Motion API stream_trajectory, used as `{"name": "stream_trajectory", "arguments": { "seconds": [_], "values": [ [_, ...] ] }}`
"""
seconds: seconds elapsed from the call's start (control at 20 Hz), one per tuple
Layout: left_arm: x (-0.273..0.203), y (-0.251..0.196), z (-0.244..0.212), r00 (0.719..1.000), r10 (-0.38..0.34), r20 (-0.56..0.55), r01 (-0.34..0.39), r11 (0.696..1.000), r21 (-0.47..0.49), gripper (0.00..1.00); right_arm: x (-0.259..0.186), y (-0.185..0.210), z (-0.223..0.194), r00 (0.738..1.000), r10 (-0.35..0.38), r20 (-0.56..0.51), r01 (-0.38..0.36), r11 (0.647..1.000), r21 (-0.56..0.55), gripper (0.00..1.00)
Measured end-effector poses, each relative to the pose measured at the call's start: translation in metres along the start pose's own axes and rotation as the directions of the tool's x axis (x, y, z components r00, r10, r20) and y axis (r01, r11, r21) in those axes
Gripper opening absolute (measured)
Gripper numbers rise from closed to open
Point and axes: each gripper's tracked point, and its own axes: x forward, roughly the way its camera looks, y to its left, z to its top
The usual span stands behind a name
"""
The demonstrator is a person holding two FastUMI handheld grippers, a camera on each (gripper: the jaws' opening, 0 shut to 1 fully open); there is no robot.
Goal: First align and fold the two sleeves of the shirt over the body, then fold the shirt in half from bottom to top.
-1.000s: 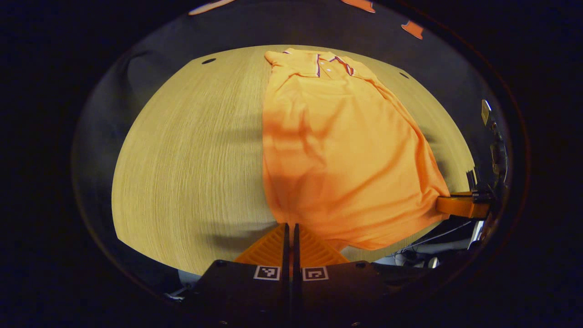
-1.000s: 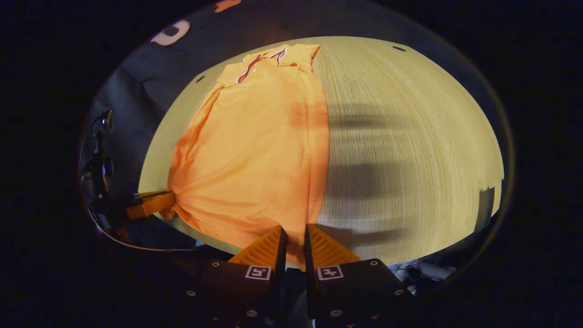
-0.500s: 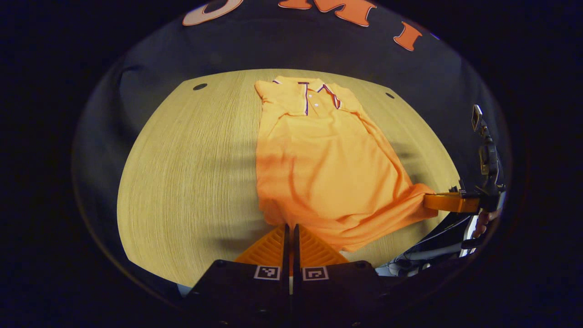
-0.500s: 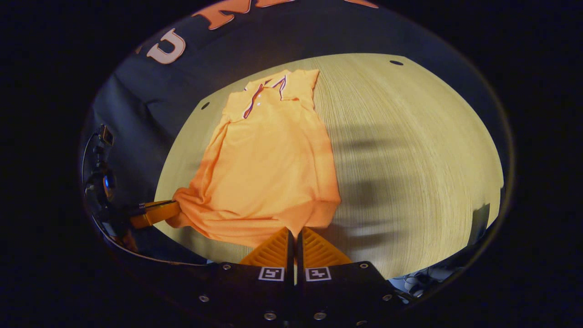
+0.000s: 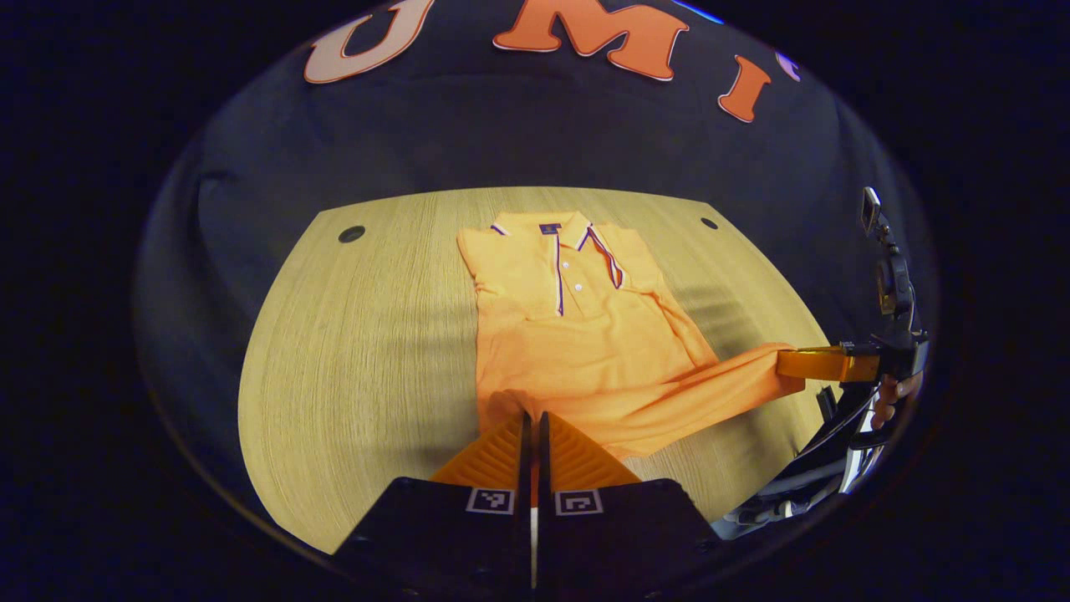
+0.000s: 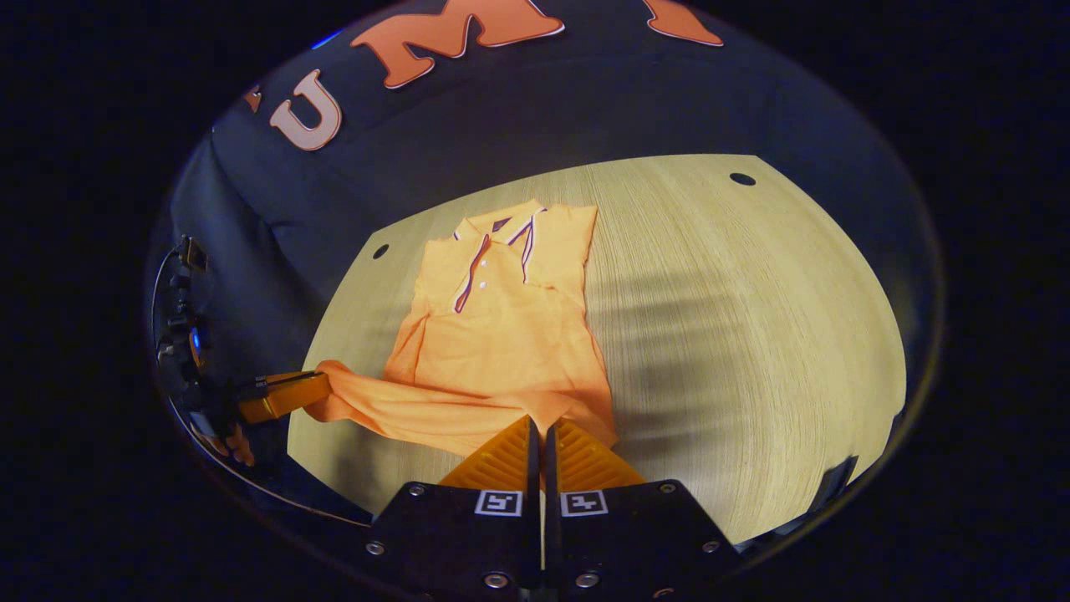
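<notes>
An orange polo shirt (image 5: 577, 334) lies on the wooden table (image 5: 359, 351), collar at the far end, its sleeves lying folded in over the body. In the left gripper view my left gripper (image 5: 532, 415) is shut on one bottom corner of the shirt. The right gripper (image 5: 823, 364) holds the other corner at the far right, with the hem stretched between them and raised off the table. In the right gripper view my right gripper (image 6: 539, 420) is shut on its corner of the shirt (image 6: 501, 334), and the left gripper (image 6: 280, 393) pinches the hem at the left.
The table (image 6: 736, 318) has small dark holes near its far corners (image 5: 352, 234) (image 6: 741, 179). A hand (image 5: 899, 389) holds the right gripper, with cables (image 5: 802, 493) below the table's near edge. Black cloth wall stands behind the table.
Both grippers have lifted the bottom hem and carried it toward the collar, so the visible body looks shorter. The right gripper's fingers closed tighter on the cloth.
</notes>
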Motion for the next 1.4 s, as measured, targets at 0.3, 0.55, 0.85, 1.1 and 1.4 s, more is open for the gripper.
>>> {"name": "stream_trajectory", "arguments": {
  "seconds": [0.3,0.55,0.85,1.1,1.4],
  "values": [
    [0.031,0.021,0.075,0.998,-0.017,0.063,0.015,1.0,0.024,0.03,0.029,-0.002,0.064,0.998,-0.044,0.036,0.045,0.999,-0.02,0.03],
    [0.071,0.039,0.134,0.995,-0.025,0.094,0.023,1.0,0.02,0.04,0.062,-0.004,0.12,0.996,-0.074,0.054,0.074,0.997,-0.004,0.03],
    [0.129,0.06,0.18,0.996,-0.018,0.09,0.013,0.999,0.048,0.03,0.114,-0.01,0.176,0.992,-0.116,0.046,0.117,0.993,-0.01,0.02],
    [0.17,0.075,0.214,0.994,-0.018,0.104,0.011,0.998,0.067,0.03,0.154,-0.013,0.218,0.987,-0.154,0.042,0.155,0.988,-0.023,0.02],
    [0.207,0.096,0.229,0.997,0.032,0.073,-0.036,0.998,0.059,0.03,0.197,-0.02,0.246,0.969,-0.245,0.011,0.246,0.969,-0.01,0.03]
  ]
}}
